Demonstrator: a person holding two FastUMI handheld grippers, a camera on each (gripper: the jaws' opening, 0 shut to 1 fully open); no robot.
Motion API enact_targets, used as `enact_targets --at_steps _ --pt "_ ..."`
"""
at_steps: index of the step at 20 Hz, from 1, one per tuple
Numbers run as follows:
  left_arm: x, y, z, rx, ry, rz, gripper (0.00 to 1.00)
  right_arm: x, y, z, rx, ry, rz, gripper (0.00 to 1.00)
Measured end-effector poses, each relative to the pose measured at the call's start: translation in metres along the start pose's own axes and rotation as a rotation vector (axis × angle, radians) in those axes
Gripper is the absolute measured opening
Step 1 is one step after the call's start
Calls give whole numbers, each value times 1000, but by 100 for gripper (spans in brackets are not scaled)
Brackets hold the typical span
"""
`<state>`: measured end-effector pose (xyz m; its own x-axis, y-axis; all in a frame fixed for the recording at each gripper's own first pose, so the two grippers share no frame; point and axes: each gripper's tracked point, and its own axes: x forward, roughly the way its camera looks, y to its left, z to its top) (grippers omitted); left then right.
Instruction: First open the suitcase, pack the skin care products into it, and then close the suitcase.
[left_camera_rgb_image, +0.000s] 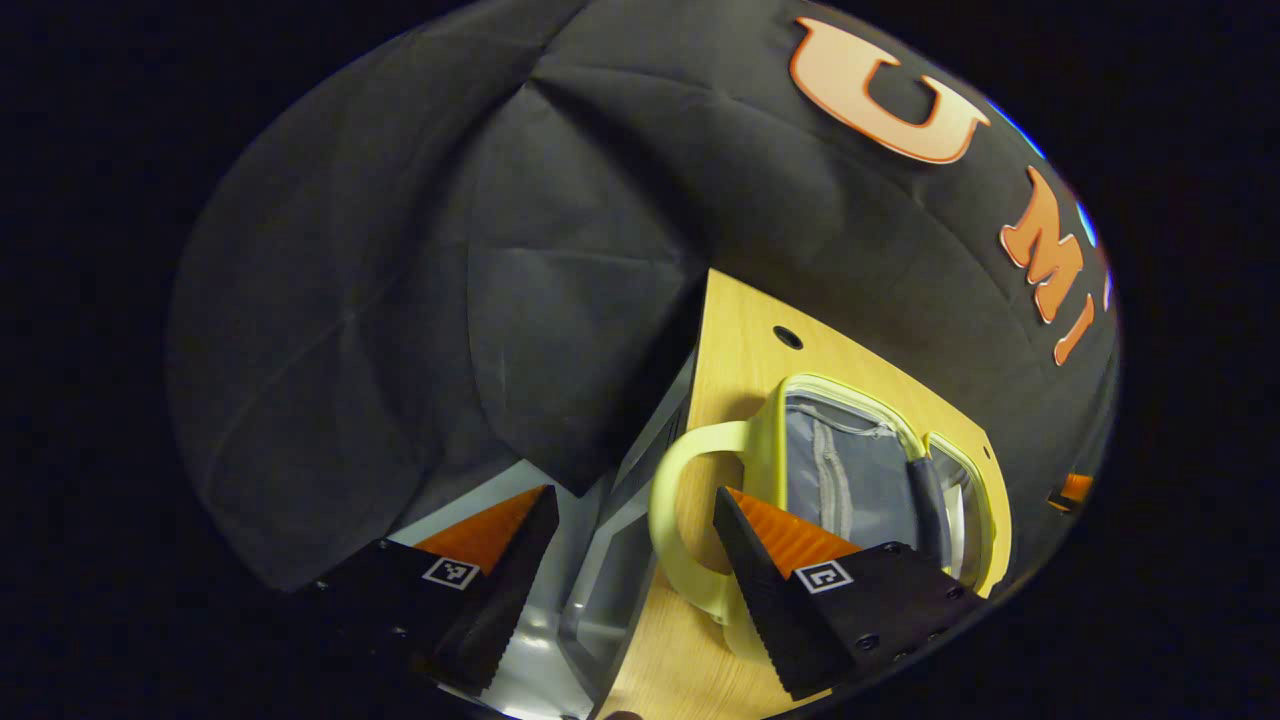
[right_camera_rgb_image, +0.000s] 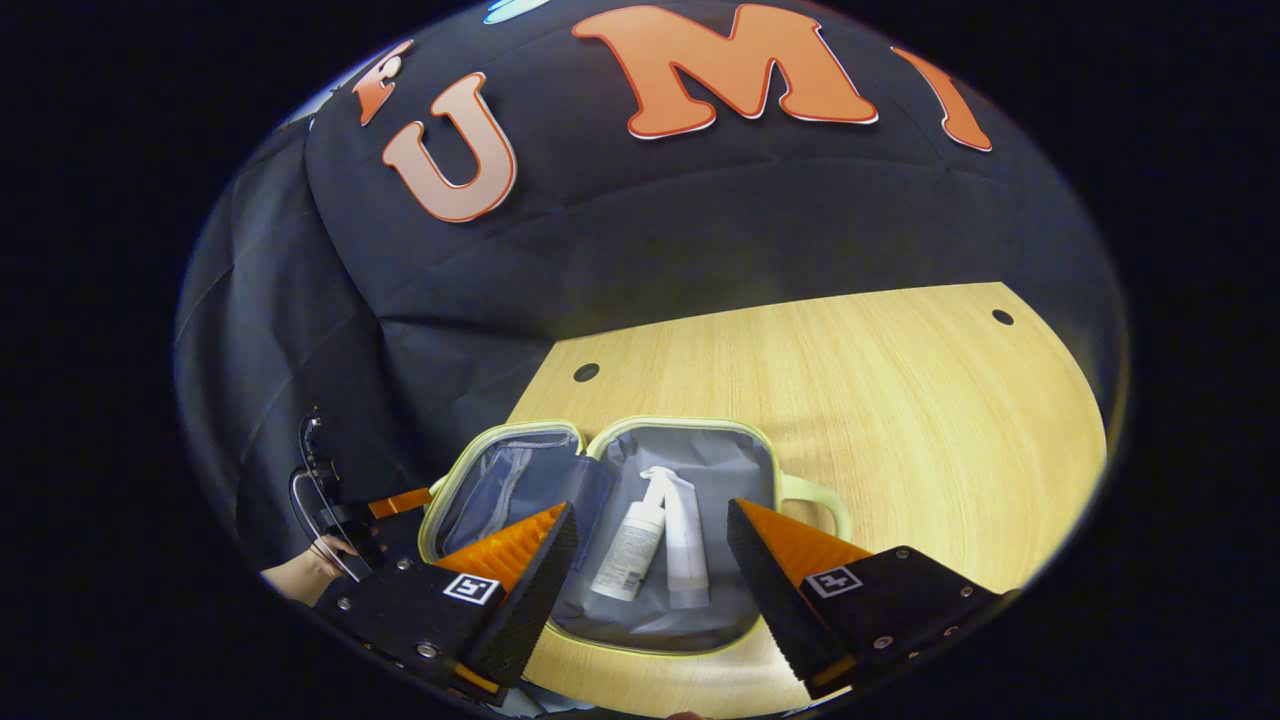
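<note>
A pale yellow-green suitcase (right_camera_rgb_image: 600, 440) lies open flat on the wooden table (right_camera_rgb_image: 850, 400), grey lining up. Its right half holds a white bottle (right_camera_rgb_image: 628, 552) and a clear spray bottle (right_camera_rgb_image: 683, 540), lying side by side. My right gripper (right_camera_rgb_image: 650, 508) hovers open just above them, with nothing between its fingers. In the left gripper view the same suitcase (left_camera_rgb_image: 770, 430) shows end on, its looped handle (left_camera_rgb_image: 672, 500) toward me. My left gripper (left_camera_rgb_image: 635, 493) stands open at that handle, with one fingertip (left_camera_rgb_image: 735, 520) in front of the loop; I cannot tell whether it touches.
The table's edge (left_camera_rgb_image: 700, 380) runs beside the suitcase handle, with the black cloth wall behind it. The table has small round holes (right_camera_rgb_image: 586, 372). A hand (right_camera_rgb_image: 300, 575) holding the other gripper with cables shows left of the suitcase. Bare wood stretches to the suitcase's right.
</note>
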<state>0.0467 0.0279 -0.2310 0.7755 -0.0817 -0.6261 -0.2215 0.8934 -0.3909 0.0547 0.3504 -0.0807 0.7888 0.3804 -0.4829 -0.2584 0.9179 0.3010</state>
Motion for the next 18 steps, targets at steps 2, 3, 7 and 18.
enact_targets --at_steps 2,3,7,18 --pt "15 -3 -3 -15 15 -28 98 -1 -8 -2 3 5 -22 95" --pt "21 -6 -6 -17 24 -41 95 -2 -11 -3 5 9 -32 96" --pt "36 -23 -9 -35 43 -122 54 -4 -23 -7 3 23 -64 96" --pt "-14 -56 37 119 -70 -124 5 -10 -25 10 22 -22 -43 96"
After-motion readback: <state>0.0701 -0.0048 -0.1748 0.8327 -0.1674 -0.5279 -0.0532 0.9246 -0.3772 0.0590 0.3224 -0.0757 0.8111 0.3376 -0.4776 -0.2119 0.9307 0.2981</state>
